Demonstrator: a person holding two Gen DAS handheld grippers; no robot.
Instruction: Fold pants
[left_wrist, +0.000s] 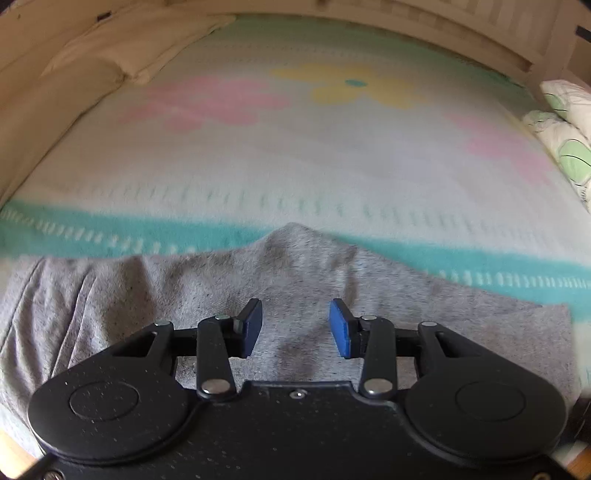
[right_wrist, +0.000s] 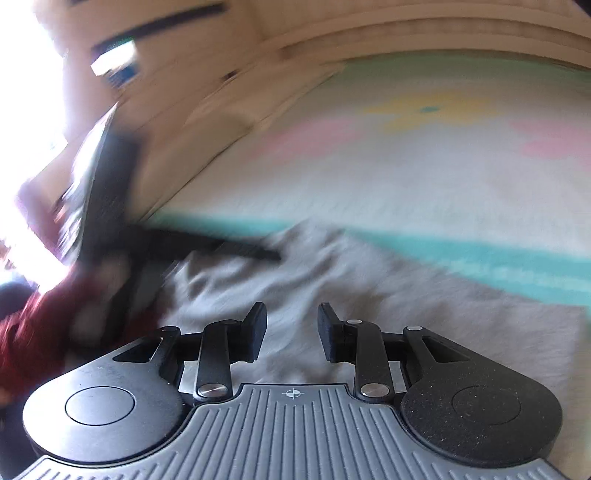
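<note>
Both tongs released above grey pants on a bed.

The left tongs (left_wrist: 295, 328) stood with blue pads apart, empty, over the grey pants (left_wrist: 288, 280), which lay wrinkled on the blanket (left_wrist: 295, 166) near its teal border; the near edge of the pants was hidden behind the tool body. The right tongs (right_wrist: 291, 332) were likewise parted and empty above the pants (right_wrist: 369, 295). The right wrist view was heavily blurred: a dark object (right_wrist: 110, 206) and a red sleeve (right_wrist: 40, 325) at left could not be made out. A pillow (left_wrist: 565, 133) was cut off at right.
</note>
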